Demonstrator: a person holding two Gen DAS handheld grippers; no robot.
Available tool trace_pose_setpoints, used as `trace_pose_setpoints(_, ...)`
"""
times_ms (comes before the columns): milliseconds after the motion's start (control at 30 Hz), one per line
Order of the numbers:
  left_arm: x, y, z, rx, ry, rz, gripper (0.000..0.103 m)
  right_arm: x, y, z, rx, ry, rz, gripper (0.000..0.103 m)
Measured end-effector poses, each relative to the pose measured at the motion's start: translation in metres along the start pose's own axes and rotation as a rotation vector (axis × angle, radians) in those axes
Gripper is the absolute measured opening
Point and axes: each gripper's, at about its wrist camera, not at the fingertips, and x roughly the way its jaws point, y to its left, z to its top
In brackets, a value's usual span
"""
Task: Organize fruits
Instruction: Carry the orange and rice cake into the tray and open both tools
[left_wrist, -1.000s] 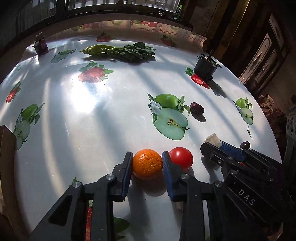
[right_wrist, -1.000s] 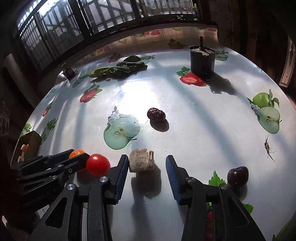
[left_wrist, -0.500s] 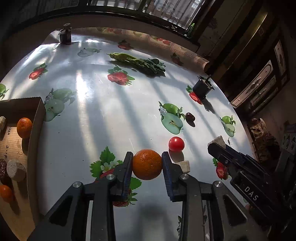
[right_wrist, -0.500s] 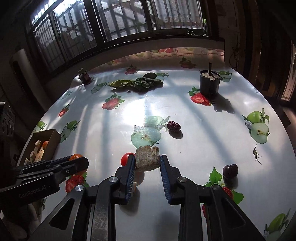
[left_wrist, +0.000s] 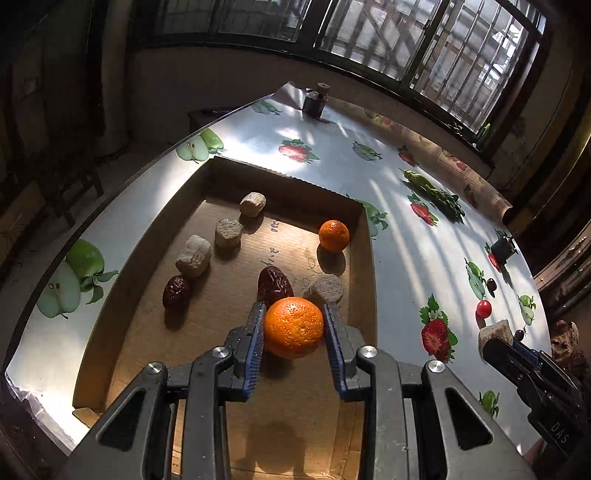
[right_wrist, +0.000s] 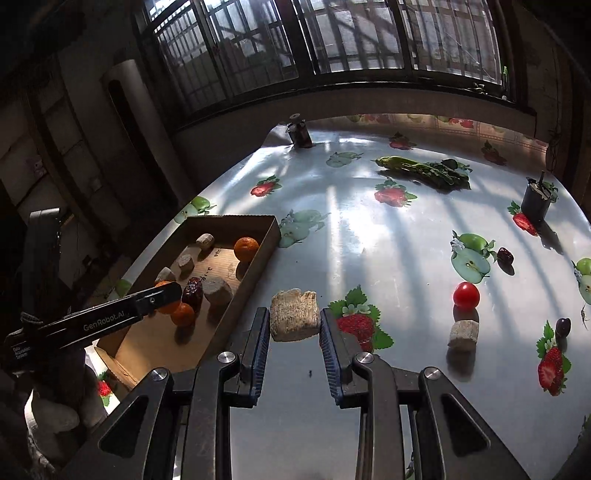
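Over the cardboard tray (left_wrist: 364, 258), the left gripper (left_wrist: 294, 328) has its jaws clamped on an orange (left_wrist: 294, 328) — held above the tray floor. Rightward, over the surface (right_wrist: 369, 236), the right gripper (right_wrist: 294, 325) grips a beige chunk (right_wrist: 294, 314) — tomato (right_wrist: 466, 294) beyond.

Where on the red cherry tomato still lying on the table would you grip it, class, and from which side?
Grip the cherry tomato across its round middle, coming from above. It is smooth and ball-shaped, and the tan chunk sits close on its near side, so a low approach there looks blocked.
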Motion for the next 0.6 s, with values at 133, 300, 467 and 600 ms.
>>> trace_pose_setpoints(133,0.003,0.036,-0.003,-0.022,0.011,0.066,0.030,0.032,0.046,-0.007,-0.045,0.058,0.055,0.030)
trace_pose_setpoints(300,0.016,0.055,-0.008,-0.027,0.044,0.091,0.030,0.073,0.085,-0.018,-0.110,0.133,0.062,0.030)
trace_pose_setpoints(467,0.029,0.061,-0.010,-0.024,0.074,0.102,0.031,0.105,0.101,-0.026,-0.148,0.194,0.036,0.030)
trace_pose_setpoints(600,0.034,0.065,-0.010,-0.036,0.082,0.109,0.031,0.120,0.107,-0.029,-0.157,0.220,0.023,0.030)
